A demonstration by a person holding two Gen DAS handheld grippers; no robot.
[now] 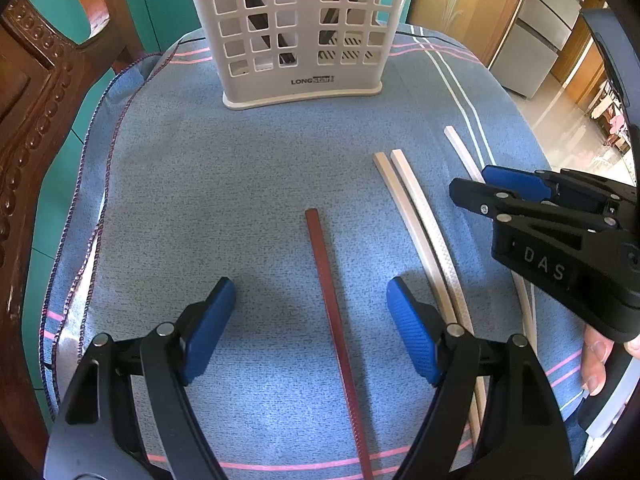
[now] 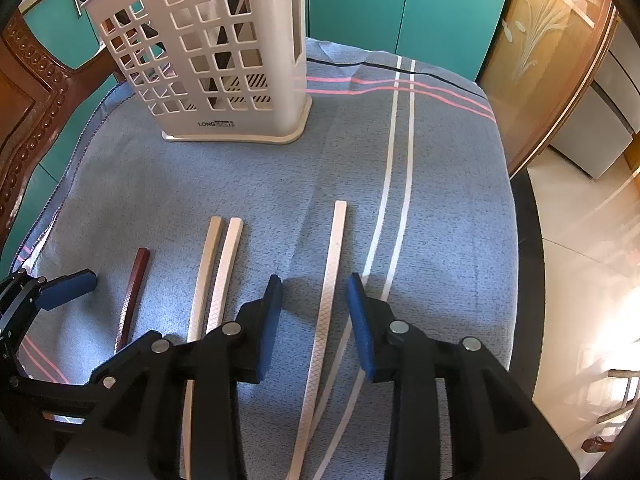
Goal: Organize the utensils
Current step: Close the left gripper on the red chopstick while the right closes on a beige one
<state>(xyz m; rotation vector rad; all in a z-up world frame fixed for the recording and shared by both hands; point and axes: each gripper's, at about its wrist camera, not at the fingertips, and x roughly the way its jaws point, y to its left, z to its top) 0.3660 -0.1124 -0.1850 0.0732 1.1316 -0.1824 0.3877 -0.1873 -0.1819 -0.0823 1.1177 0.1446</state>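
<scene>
Left tool (image 1: 310, 330) spread over red chopstick (image 1: 332, 320); right tool (image 2: 314, 320) spread astride white chopstick (image 2: 330, 292).

A blue cloth (image 1: 240, 184) with pink and white stripes covered the work surface. A carved wooden chair (image 1: 36, 80) stood at its left edge, before teal cabinet doors (image 2: 400, 4). To the right were a wood-framed panel (image 2: 540, 52) bearing an etched plant motif, grey drawers (image 1: 536, 36), and a glossy pale floor (image 2: 580, 240).
</scene>
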